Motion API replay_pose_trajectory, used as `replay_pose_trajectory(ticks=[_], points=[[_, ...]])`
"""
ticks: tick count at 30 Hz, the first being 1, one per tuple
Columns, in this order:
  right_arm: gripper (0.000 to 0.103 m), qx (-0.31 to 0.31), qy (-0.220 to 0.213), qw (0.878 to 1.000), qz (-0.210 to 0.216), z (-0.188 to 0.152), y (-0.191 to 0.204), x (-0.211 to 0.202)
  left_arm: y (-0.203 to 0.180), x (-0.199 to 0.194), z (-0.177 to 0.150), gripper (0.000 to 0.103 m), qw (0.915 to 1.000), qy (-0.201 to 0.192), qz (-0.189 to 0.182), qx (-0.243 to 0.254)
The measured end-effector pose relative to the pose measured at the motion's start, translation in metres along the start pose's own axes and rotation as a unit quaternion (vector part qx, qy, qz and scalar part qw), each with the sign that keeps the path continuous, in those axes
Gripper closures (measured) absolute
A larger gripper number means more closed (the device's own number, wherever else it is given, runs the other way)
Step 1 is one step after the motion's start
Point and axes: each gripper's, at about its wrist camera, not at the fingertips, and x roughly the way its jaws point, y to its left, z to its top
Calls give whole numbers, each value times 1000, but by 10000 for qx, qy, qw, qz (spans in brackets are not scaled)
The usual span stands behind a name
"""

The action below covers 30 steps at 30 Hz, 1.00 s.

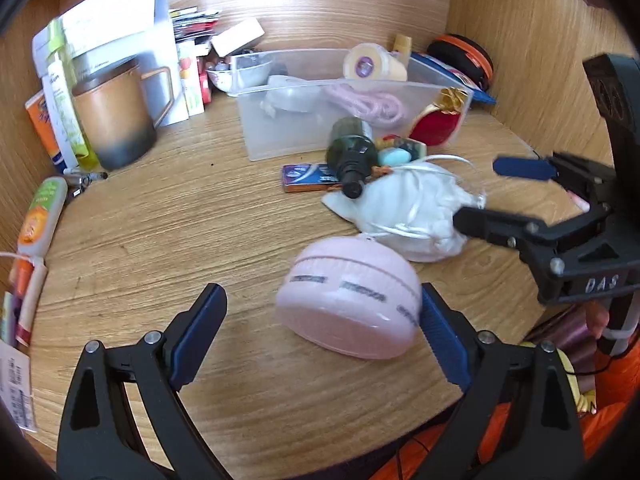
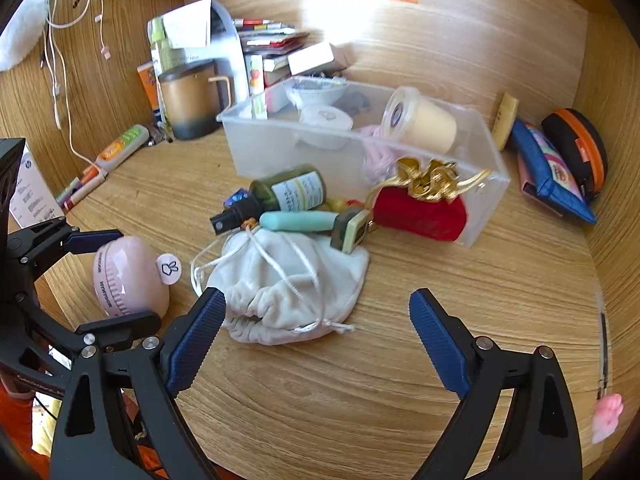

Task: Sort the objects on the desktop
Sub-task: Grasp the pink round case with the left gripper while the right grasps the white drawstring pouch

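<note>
Both grippers have their fingers spread wide and nothing is clamped between them. The left gripper (image 1: 322,338) stands around the pink round case (image 1: 352,300); its right pad (image 1: 444,340) seems to touch the rim of the case, but I cannot tell this for sure, and the left pad is clearly apart from it. The case lies tilted on the wooden desk (image 1: 160,220), near the front edge, with its seam running across between the fingers; the print on the seam is too blurred to read. The right gripper (image 2: 316,340) hovers open over the desk, and its left pad (image 2: 196,344) is just beside the white drawstring pouch (image 2: 288,284), perhaps touching its gathered mouth. Behind the pouch lies a dark green spray bottle (image 2: 280,196) on its side, long axis left to right, nozzle to the left. Next to it are a mint tube (image 2: 300,221) and a red velvet pouch (image 2: 420,212) that leans against the clear plastic bin (image 2: 248,136). What lies under the bottle is mostly hidden.
</note>
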Motion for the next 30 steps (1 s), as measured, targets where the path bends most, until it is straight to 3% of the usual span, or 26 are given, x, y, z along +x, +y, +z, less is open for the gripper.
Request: replay_pose_trajectory(ticks=[7,10,12,19,30], points=[[11,11,139,9999,94,6,12,17,11,2,1,8,9996,-230,-58,-129],[11,15,251,9996,94,9,16,29,16,4,5,16,9996,-238,-73,-152],[11,22,316,9995,87,10,18,35,19,8,6,27,9996,-138,-162,-195],[11,-28,217,9997,-60,8,24,45,27,14,7,35,9990,-101,-171,-400],[46,115,4,9989,453,5,8,30,30,17,9,39,9977,-165,-28,-658]])
